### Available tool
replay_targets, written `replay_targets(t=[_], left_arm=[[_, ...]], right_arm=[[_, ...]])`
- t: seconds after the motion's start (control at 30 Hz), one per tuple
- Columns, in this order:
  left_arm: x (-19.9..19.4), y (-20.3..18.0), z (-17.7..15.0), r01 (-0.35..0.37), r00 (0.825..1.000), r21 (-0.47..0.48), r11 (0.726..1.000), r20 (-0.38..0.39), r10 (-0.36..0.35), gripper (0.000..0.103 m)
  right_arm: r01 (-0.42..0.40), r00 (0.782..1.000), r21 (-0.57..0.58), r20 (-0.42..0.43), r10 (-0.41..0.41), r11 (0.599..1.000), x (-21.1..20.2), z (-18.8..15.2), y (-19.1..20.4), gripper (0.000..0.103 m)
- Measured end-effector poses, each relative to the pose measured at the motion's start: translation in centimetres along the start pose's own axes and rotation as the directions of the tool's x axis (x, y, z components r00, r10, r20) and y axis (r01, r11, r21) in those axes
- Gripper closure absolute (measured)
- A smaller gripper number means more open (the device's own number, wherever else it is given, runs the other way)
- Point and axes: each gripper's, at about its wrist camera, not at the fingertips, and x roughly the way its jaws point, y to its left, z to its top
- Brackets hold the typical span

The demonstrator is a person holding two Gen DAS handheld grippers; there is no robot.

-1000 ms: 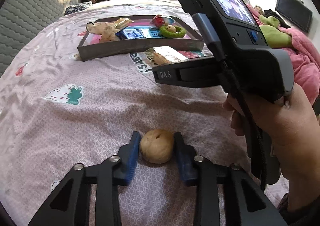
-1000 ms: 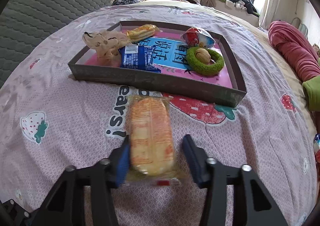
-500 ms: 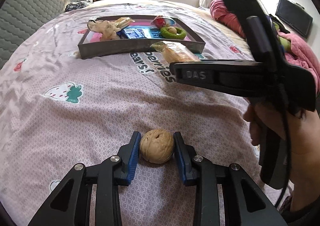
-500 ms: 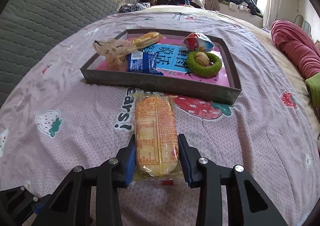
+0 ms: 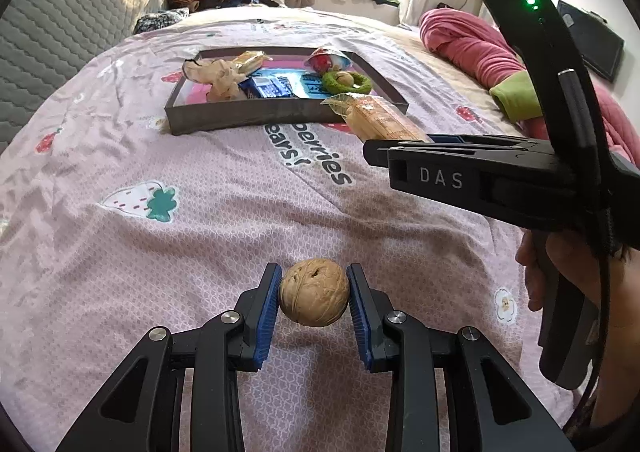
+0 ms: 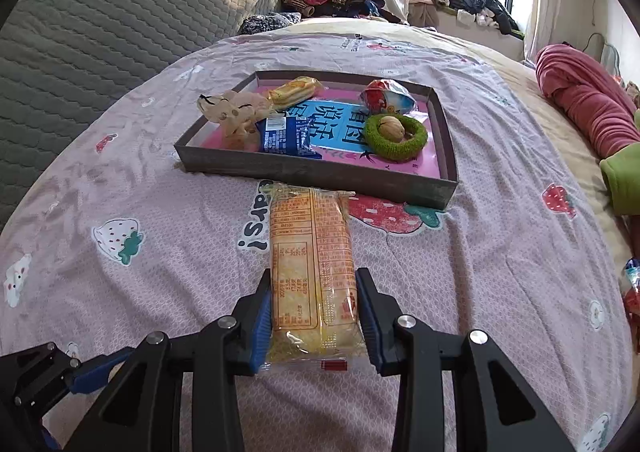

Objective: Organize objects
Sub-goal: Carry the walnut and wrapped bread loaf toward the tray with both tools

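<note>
Both tongs loaded over the strawberry-print bedspread: a walnut in the left, a long snack packet in the right.

In the left wrist view the left gripper (image 5: 314,294) sits bottom centre, blue pads clamped on the walnut (image 5: 314,292). The right gripper (image 6: 316,310) has just been closing on the snack packet (image 6: 312,272) and its pads now press the packet's near end. The packet's long axis runs along the fingers, bottom centre up toward frame centre, far end pointing at the near wall of the grey tray (image 6: 320,172). From the left view the packet (image 5: 376,118) juts up-left out of the right tongs, at right of the frame, toward the tray (image 5: 280,114) in the upper middle.
</note>
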Motion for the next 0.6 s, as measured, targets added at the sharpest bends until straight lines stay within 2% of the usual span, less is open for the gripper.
replay_targets(t=[0.23,0.6], left_arm=[[-0.9,0.1,0.9,-0.019,1.000,-0.002,1.000,0.014,0.019,0.069],[-2.1,0.6,4.3,-0.046,0.998,-0.018,0.999,0.051,0.047,0.069]], right_arm=[[0.011,1.000,-0.005,0.028,-0.011,1.000,-1.8,0.7,-0.1,0.064],[0.007,0.997,-0.001,0.075,-0.007,1.000,-4.3,2.5,-0.7,0.064]])
